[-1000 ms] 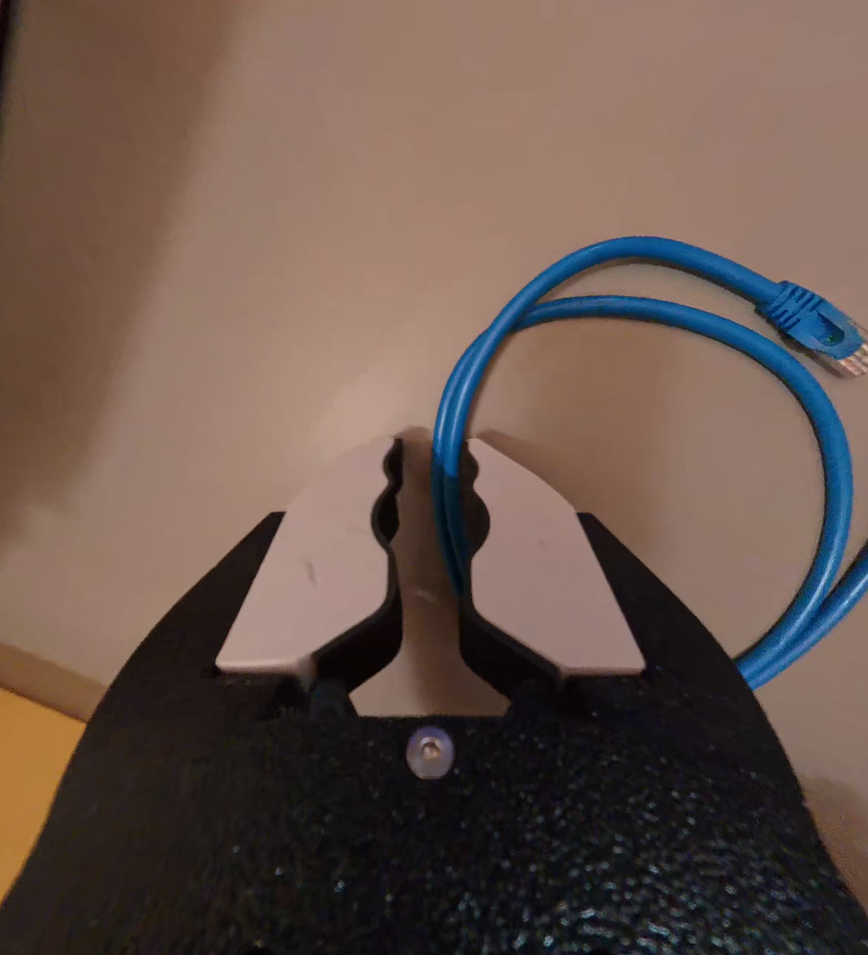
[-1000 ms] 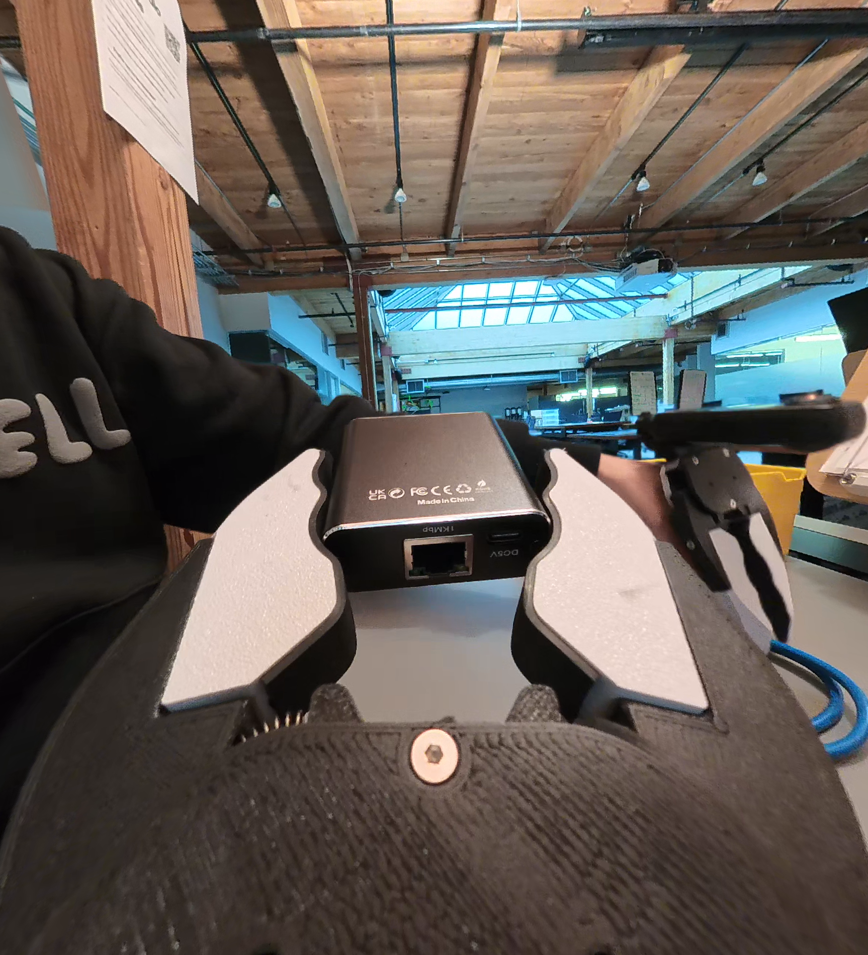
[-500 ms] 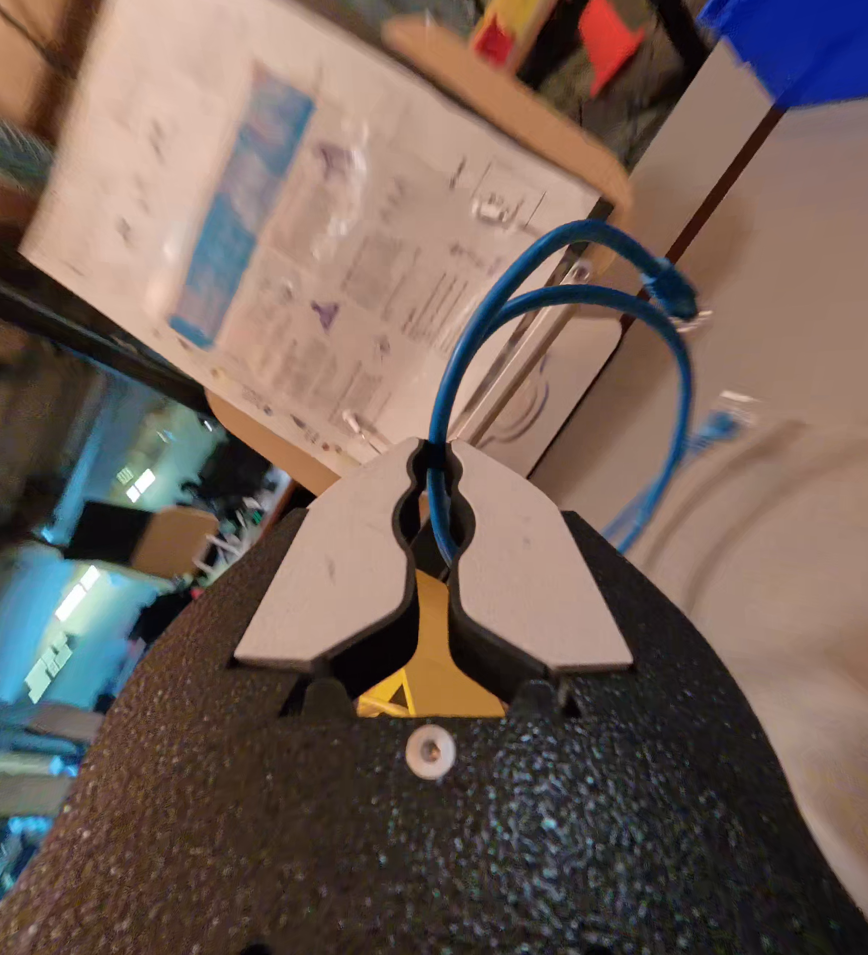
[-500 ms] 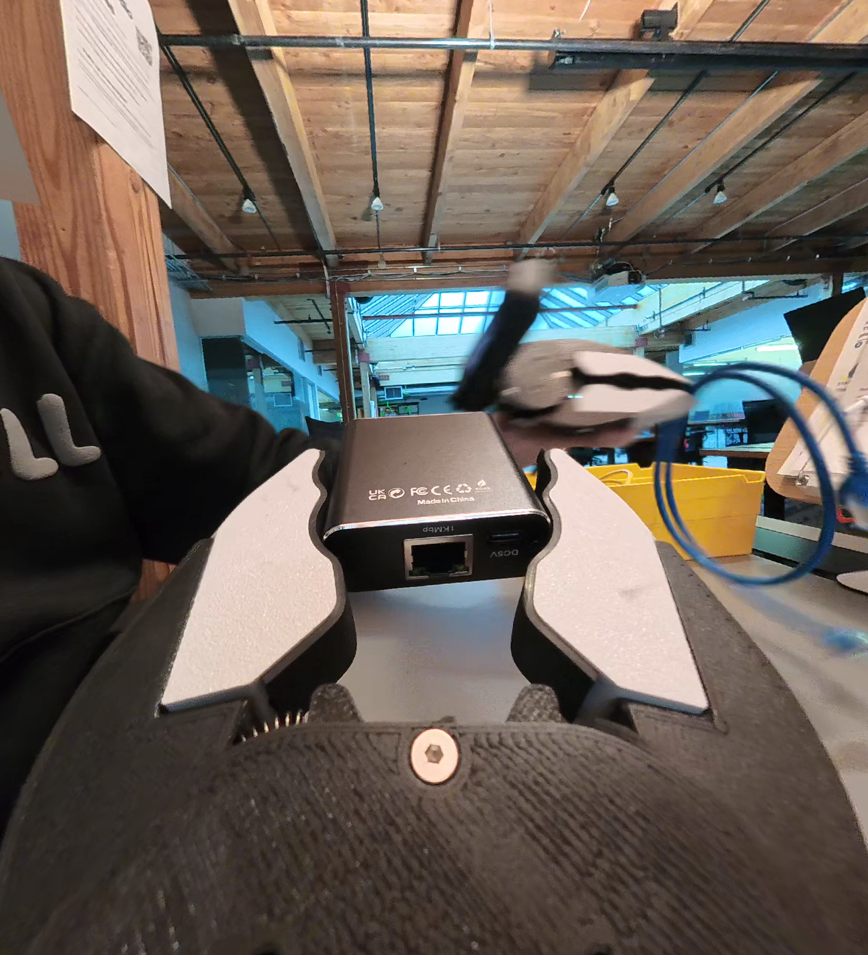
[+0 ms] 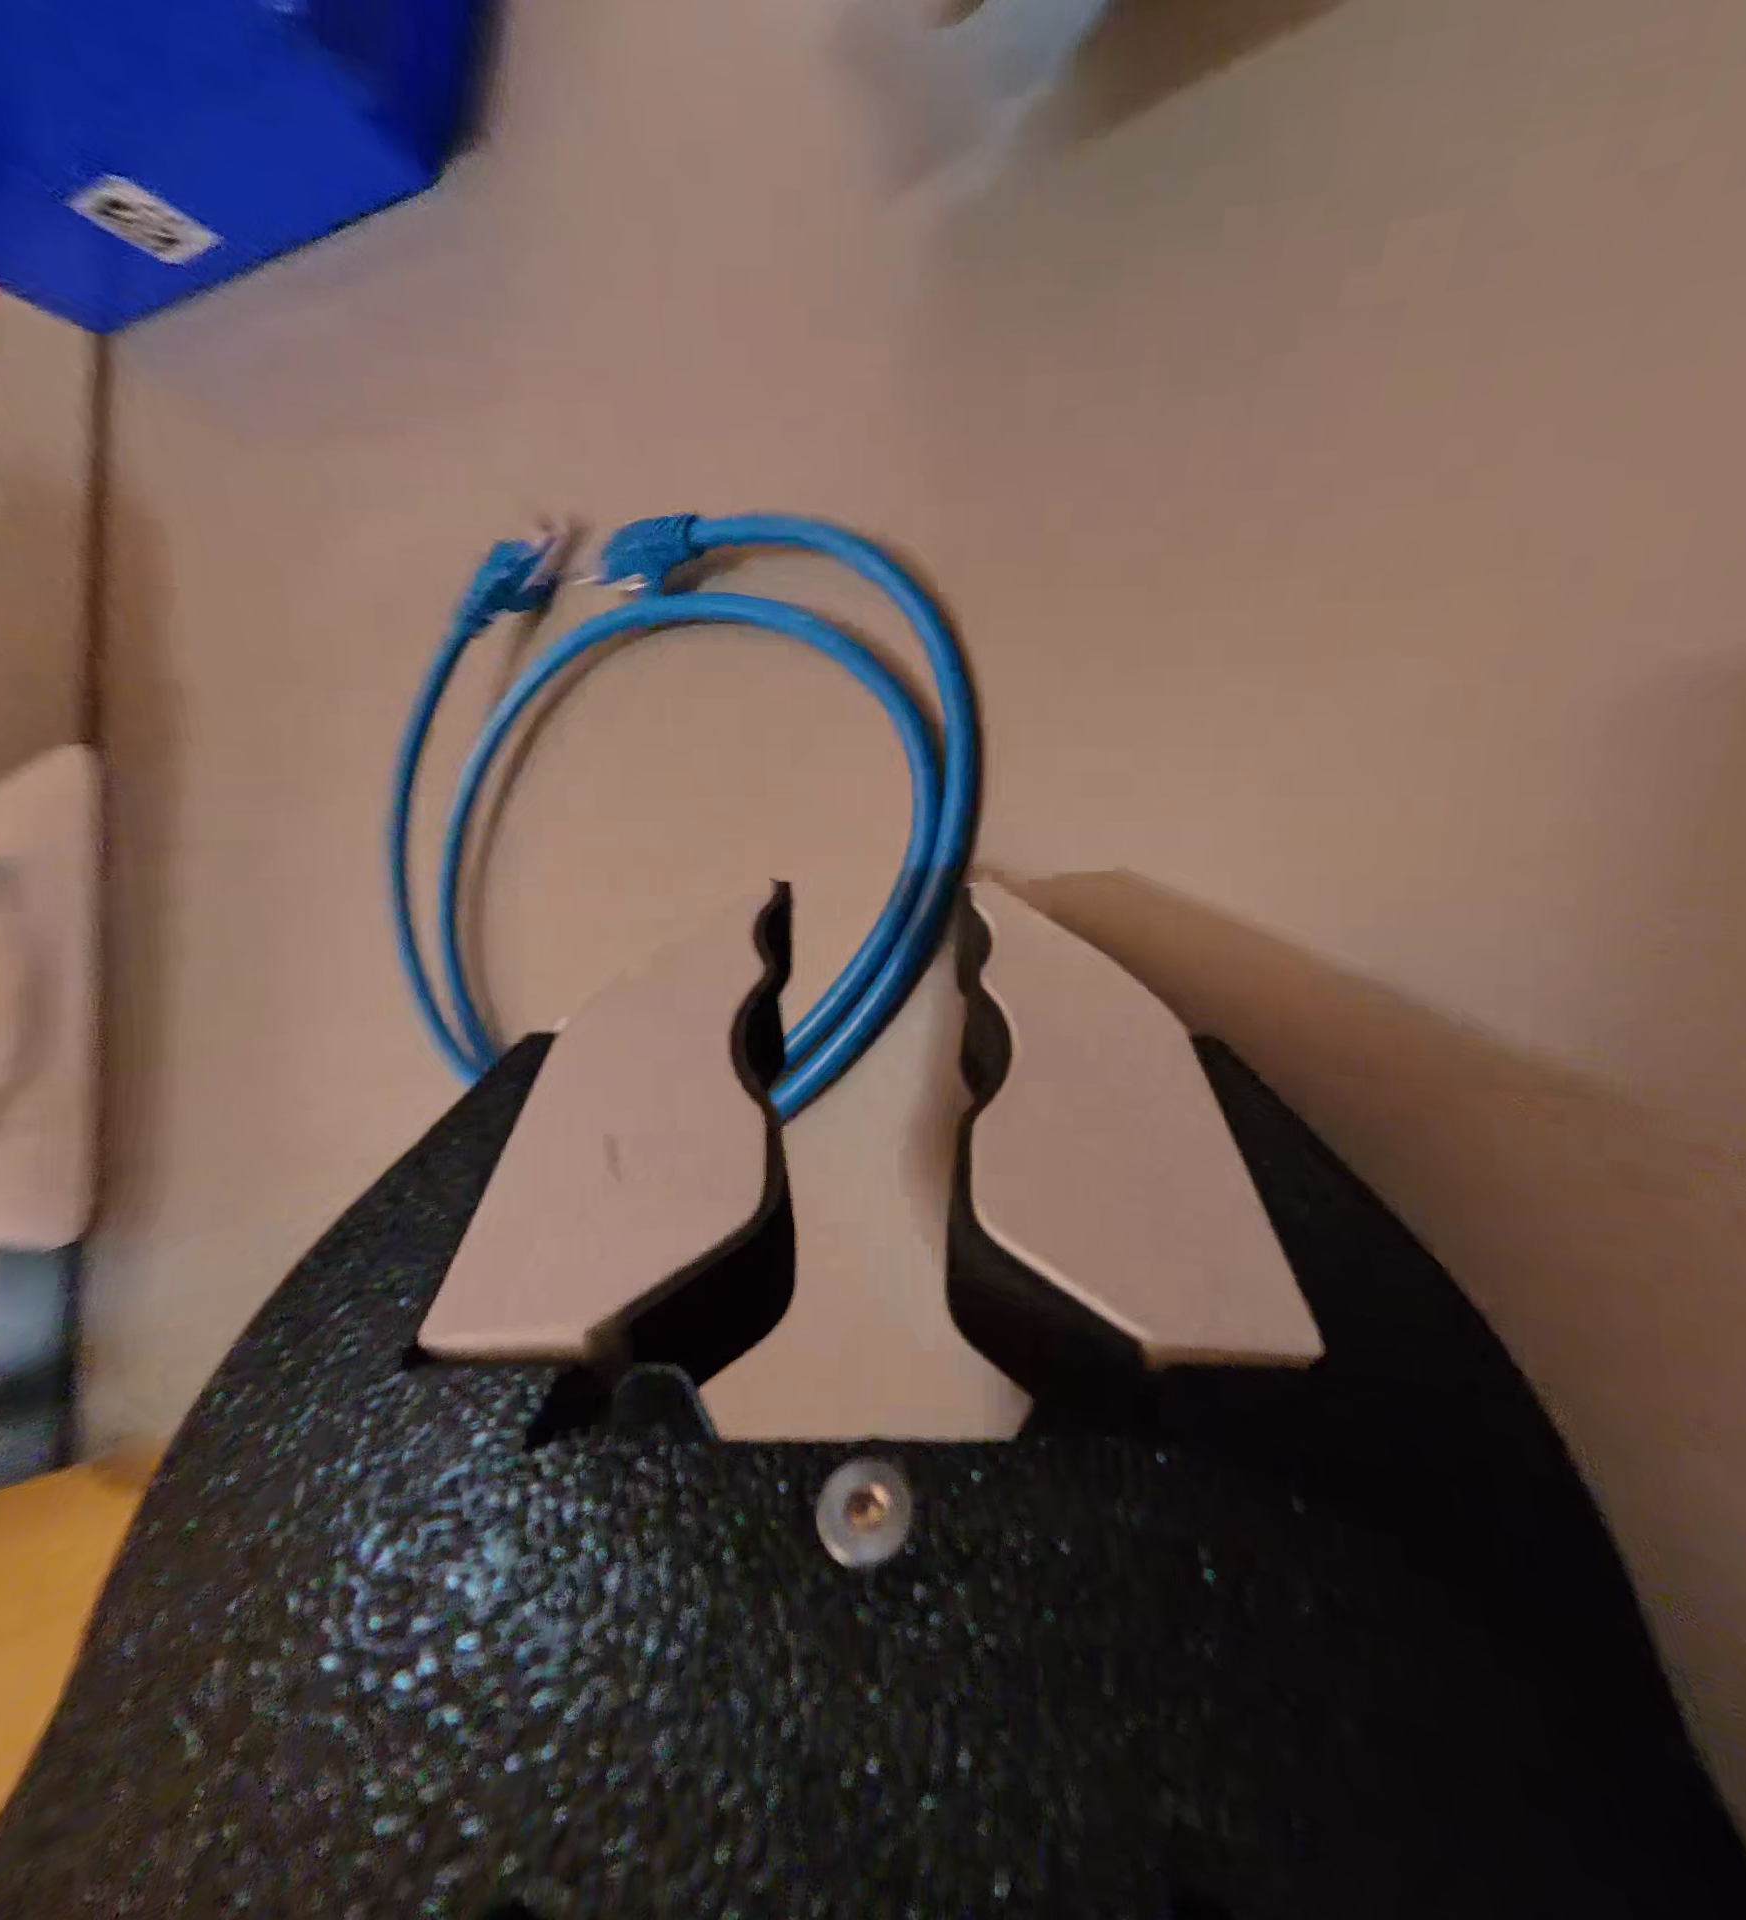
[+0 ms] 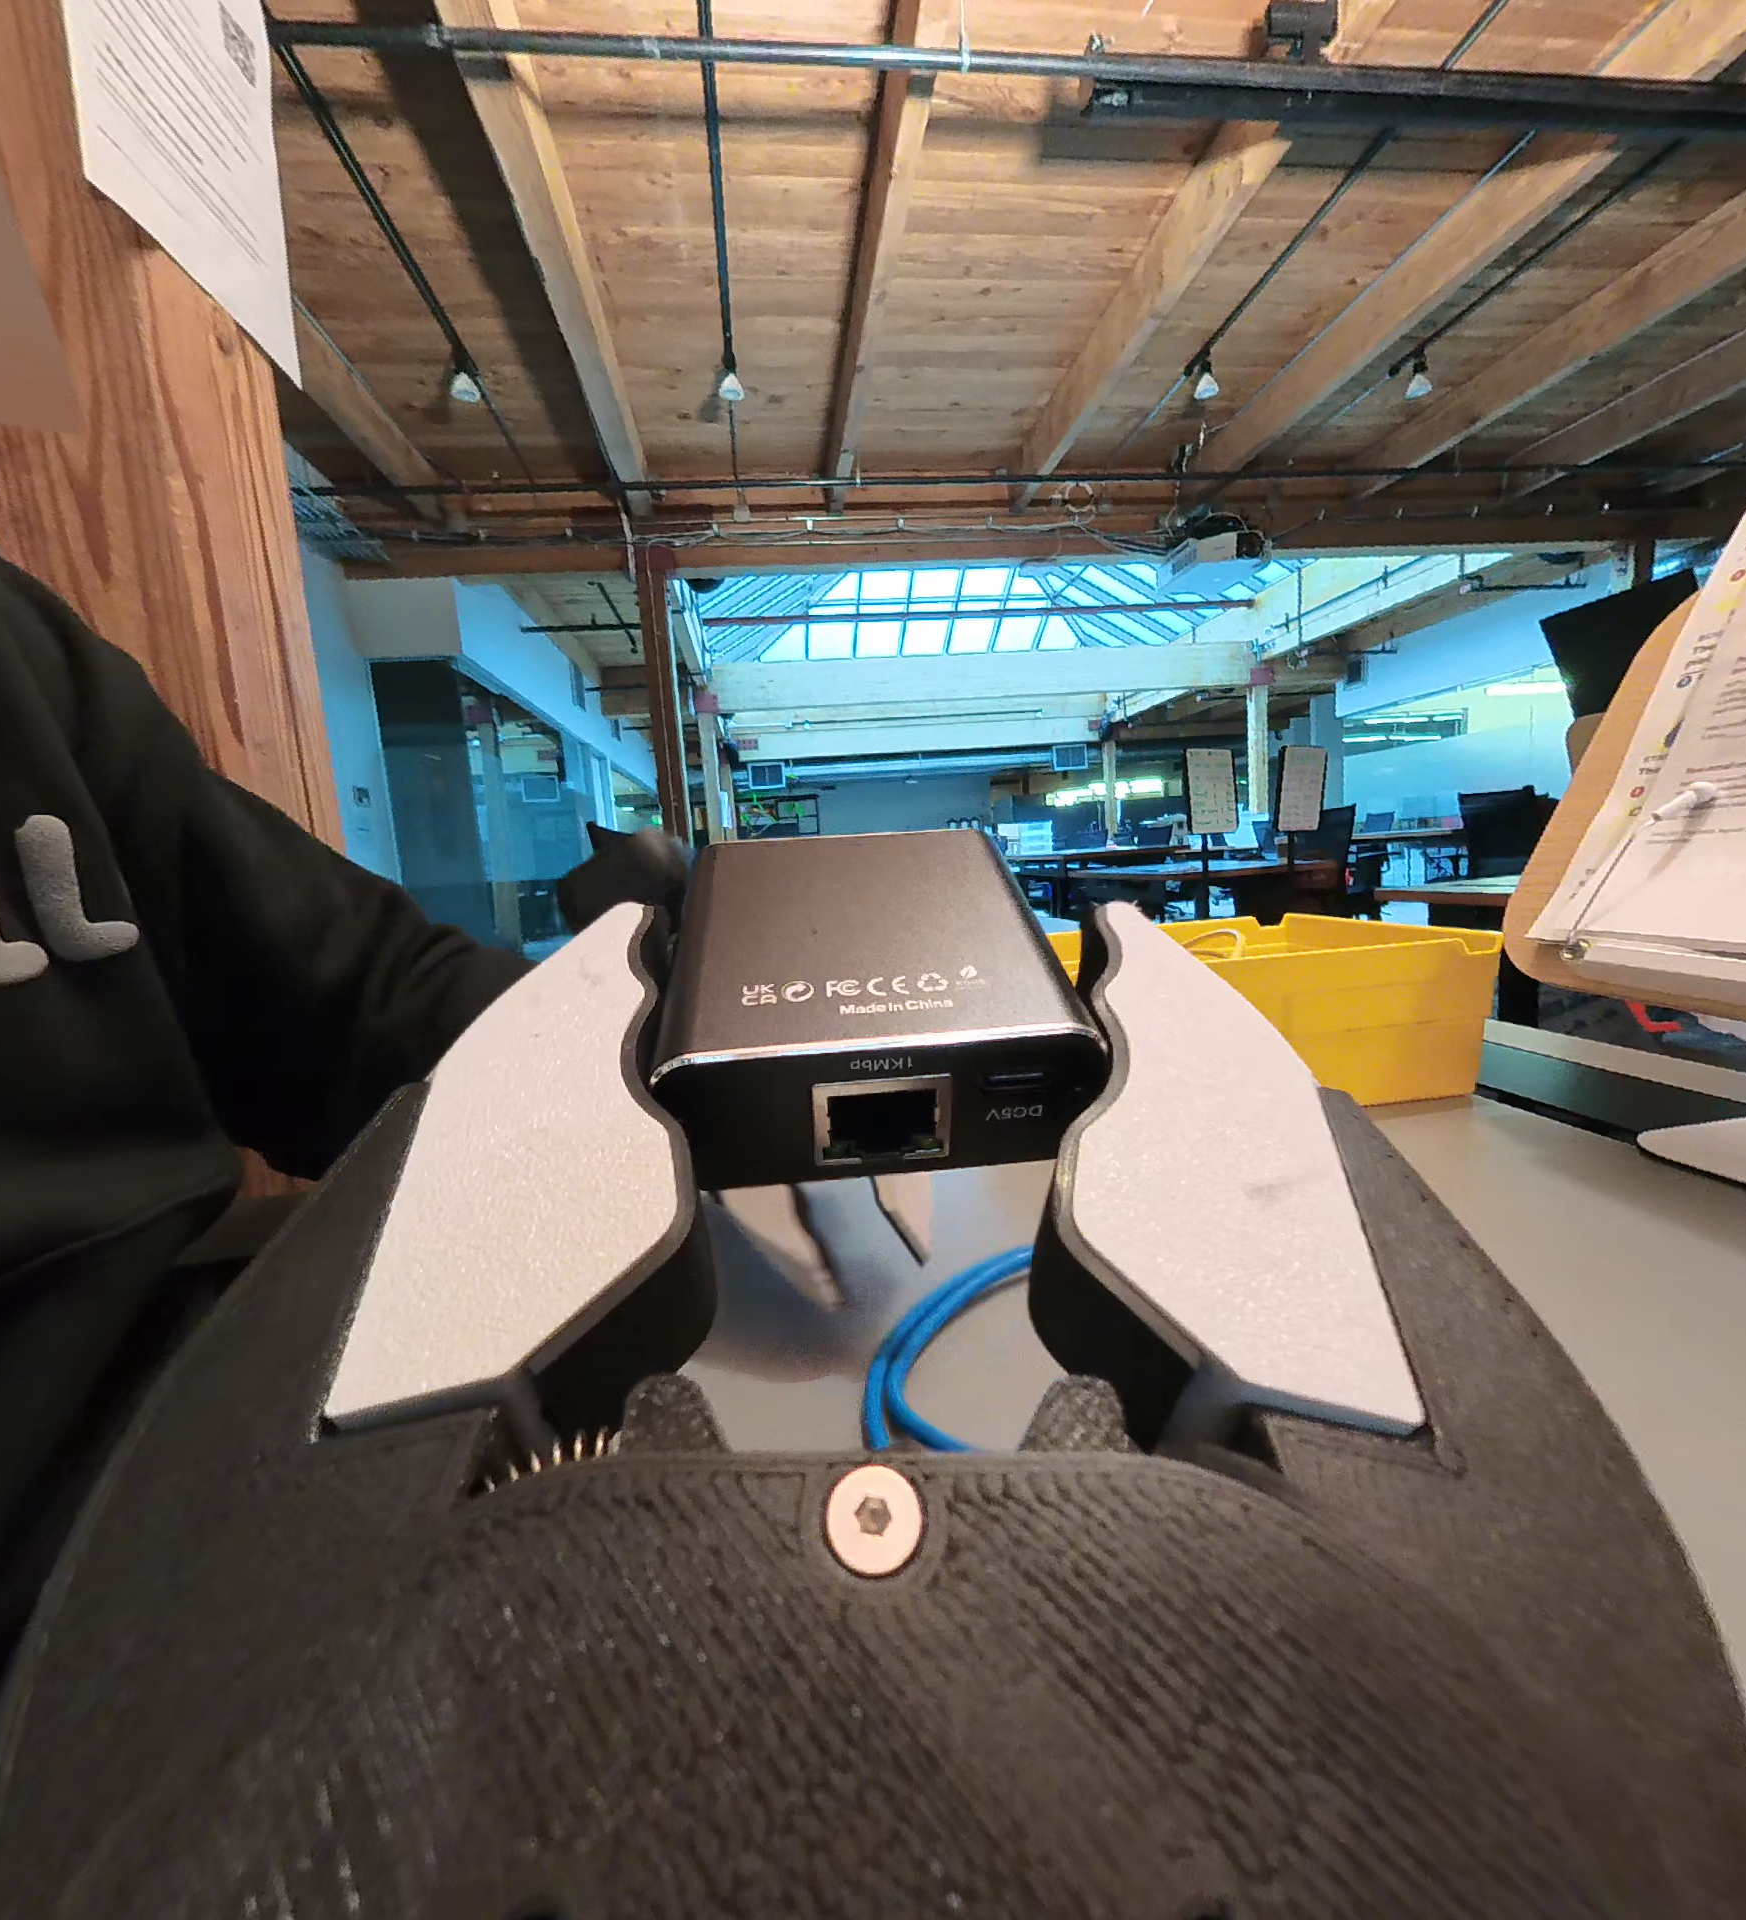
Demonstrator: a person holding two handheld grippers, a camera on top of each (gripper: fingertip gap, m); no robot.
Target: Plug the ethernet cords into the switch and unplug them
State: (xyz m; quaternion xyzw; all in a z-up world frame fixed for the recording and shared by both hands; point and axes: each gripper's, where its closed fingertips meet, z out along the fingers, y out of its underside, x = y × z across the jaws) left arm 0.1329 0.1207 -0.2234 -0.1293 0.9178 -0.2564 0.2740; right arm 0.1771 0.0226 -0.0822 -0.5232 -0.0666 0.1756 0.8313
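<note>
My right gripper [image 6: 874, 914] is shut on the black switch [image 6: 848, 935] and holds it above the table, its ethernet port [image 6: 881, 1117] facing the camera and empty. My left gripper [image 5: 877, 894] is open, pointing down at the table. The blue ethernet cord [image 5: 942, 727] runs through the gap between its fingers, unclamped, and curls in a loop beyond them. Both plugs [image 5: 651, 545] lie free at the loop's far side. In the right wrist view part of the cord [image 6: 890, 1351] shows on the table below the switch, beside blurred grey fingers [image 6: 817, 1247].
A yellow bin [image 6: 1347, 997] stands behind the switch on the grey table [image 6: 1575, 1299]. A clipboard stand with papers [image 6: 1700, 831] is at the right. A person's black sleeve [image 6: 121, 935] and a wooden post [image 6: 152, 520] are at the left. A blue box [image 5: 173, 135] sits beyond the cord.
My left gripper lifted the cord up, swung it down under the switch to the table, and opened. The cord now sits loose between its fingers. My right gripper kept holding the switch.
</note>
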